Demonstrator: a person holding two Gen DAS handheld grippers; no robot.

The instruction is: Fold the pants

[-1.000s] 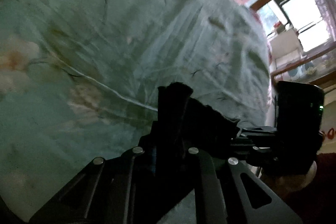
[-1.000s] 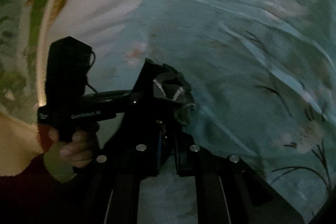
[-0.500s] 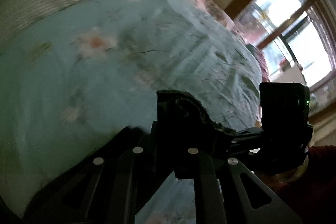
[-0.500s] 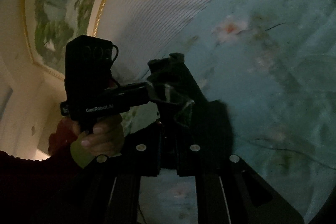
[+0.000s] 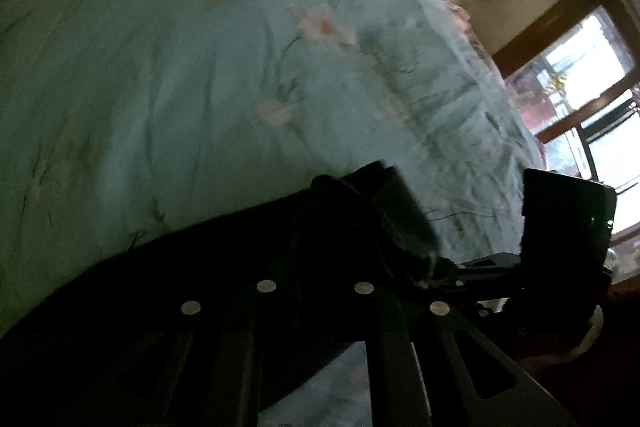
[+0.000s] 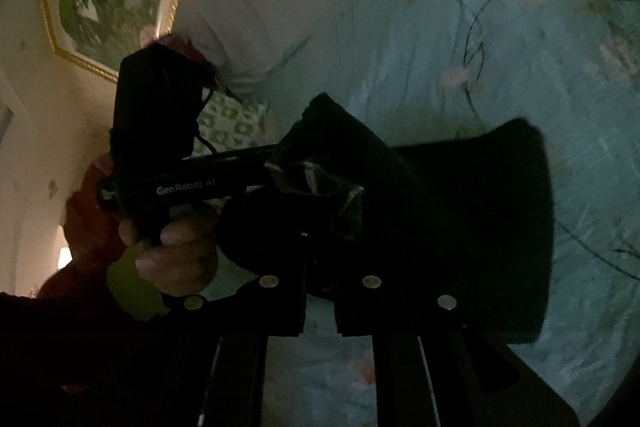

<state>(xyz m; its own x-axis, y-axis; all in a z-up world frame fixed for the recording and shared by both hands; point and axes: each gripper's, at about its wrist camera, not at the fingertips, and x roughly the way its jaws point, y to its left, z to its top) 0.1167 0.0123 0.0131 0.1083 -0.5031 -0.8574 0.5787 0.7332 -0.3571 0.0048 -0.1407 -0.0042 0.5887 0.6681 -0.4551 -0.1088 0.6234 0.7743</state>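
Black pants hang bunched above the pale green floral bedspread.

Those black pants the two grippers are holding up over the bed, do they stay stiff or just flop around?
Probably floppy: the pants hang in a loose sheet below the right gripper and bunch into folds at the left gripper. Likely light too, since a pinch at each edge seems to carry them. Pushed along the bedspread, they would likely wrinkle rather than slide whole.
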